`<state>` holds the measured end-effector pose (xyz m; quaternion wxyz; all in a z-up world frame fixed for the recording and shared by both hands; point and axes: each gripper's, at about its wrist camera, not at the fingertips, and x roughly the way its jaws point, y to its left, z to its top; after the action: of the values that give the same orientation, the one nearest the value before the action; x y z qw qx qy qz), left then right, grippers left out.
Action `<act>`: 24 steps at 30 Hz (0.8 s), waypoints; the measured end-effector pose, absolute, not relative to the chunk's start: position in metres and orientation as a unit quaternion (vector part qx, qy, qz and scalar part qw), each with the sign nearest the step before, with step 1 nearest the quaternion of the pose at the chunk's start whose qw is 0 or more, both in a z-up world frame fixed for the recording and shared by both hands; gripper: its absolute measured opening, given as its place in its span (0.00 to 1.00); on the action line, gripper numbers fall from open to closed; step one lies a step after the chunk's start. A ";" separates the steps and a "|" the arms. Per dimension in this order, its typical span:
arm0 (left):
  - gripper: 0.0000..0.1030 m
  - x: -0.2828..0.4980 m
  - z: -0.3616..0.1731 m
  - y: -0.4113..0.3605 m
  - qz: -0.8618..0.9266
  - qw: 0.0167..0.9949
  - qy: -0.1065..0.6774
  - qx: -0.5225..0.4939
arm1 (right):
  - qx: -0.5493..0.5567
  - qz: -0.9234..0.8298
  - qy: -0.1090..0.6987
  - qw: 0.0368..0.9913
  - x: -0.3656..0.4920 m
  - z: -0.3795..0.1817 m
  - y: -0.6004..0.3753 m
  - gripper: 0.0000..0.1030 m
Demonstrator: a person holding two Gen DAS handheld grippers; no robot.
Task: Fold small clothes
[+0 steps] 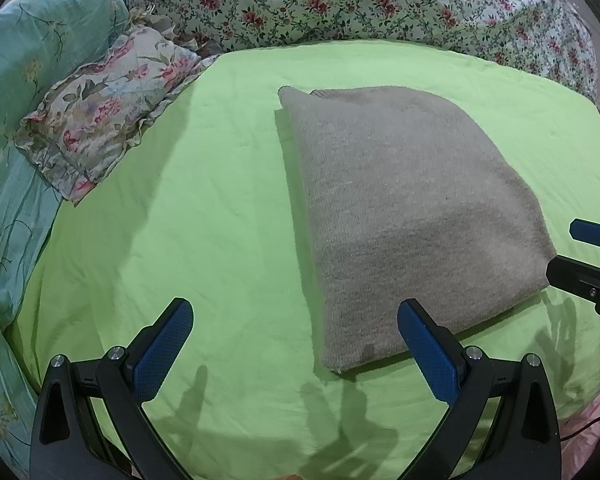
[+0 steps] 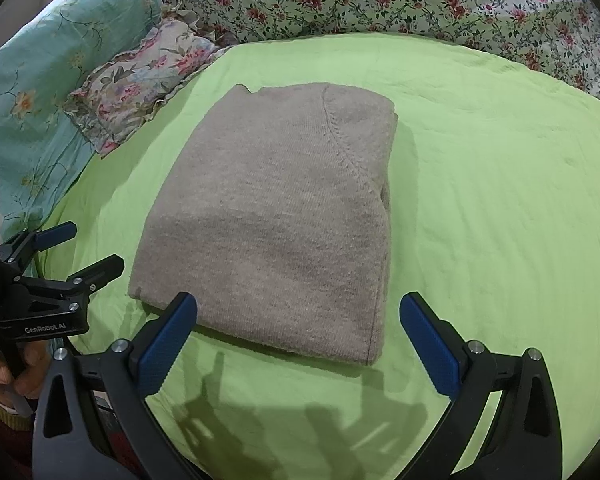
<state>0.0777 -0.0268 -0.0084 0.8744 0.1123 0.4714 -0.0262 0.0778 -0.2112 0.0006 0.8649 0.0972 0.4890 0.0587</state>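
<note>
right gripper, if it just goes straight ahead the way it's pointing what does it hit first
Most likely the folded grey sweater: its near edge lies just ahead between the open fingers of the right gripper. Height above the green sheet is hard to judge, so it might skim over the top.

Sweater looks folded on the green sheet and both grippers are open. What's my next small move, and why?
Probably just back both grippers away. The grey sweater already lies as a compact rectangle on the green sheet, edges roughly stacked, and the left gripper and right gripper are both open and empty near its front edge. I see no loose sleeve to tuck.
</note>
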 end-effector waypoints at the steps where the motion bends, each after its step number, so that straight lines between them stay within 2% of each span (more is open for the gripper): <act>1: 0.99 0.078 -0.008 -0.027 -0.026 0.874 0.471 0.112 | 0.097 0.059 0.489 0.865 0.078 0.001 -0.212 0.98; 24: 0.99 0.072 -0.004 -0.033 -0.027 0.878 0.464 0.117 | 0.099 0.058 0.485 0.867 0.076 0.004 -0.209 0.99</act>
<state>0.0723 -0.0330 -0.0043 0.8777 0.1170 0.4640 -0.0265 0.0757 -0.2087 0.0038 0.8670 0.0990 0.4850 0.0579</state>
